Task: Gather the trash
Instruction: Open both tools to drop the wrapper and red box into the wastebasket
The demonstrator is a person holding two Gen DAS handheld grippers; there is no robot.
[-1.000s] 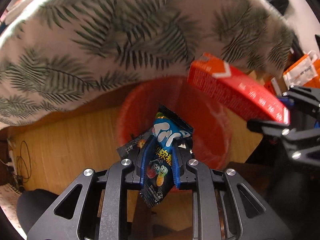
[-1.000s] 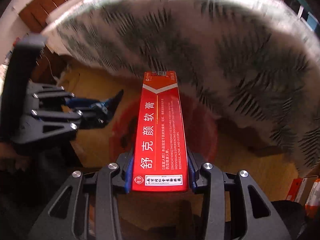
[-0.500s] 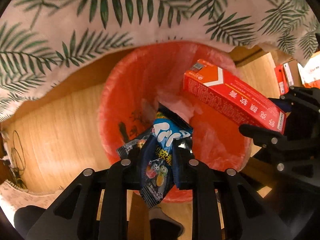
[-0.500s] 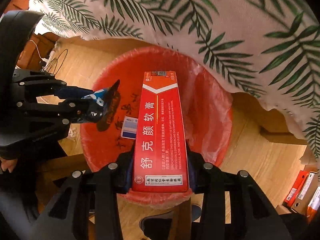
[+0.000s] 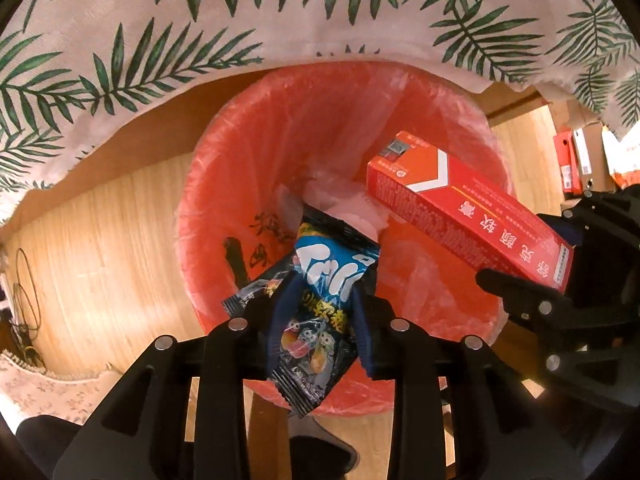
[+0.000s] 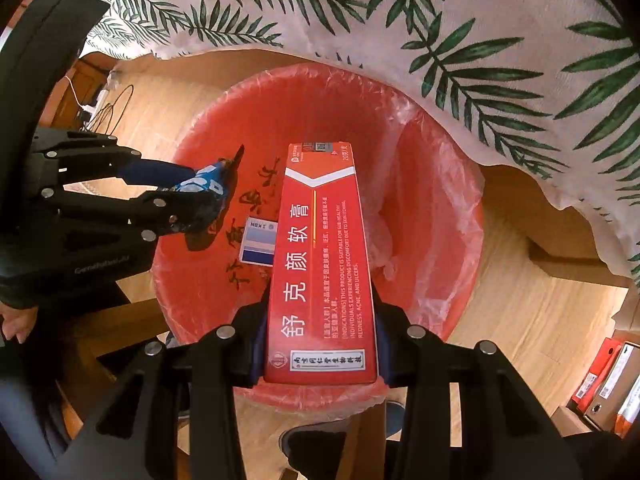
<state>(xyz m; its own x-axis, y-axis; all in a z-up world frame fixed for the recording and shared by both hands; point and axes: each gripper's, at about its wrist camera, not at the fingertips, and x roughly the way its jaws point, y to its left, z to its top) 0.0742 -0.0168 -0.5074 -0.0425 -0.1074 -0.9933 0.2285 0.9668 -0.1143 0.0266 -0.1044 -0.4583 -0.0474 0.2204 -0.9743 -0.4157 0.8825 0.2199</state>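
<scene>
Both grippers hang over the round red bin lined with a thin clear plastic bag [image 5: 280, 128], which fills the middle of each frame. The left gripper [image 5: 320, 300] is clenched on a crinkly blue-and-black snack wrapper [image 5: 320, 292], lower centre. The right gripper [image 6: 320, 336] grasps a long red cardboard box with white lettering [image 6: 320, 260]. A small blue-and-white carton [image 6: 258, 246] lies inside the bin. A leaf-printed cloth [image 6: 440, 20] drapes across the top.

Small card [image 6: 259, 241] partly behind box [image 6: 322, 264]
</scene>
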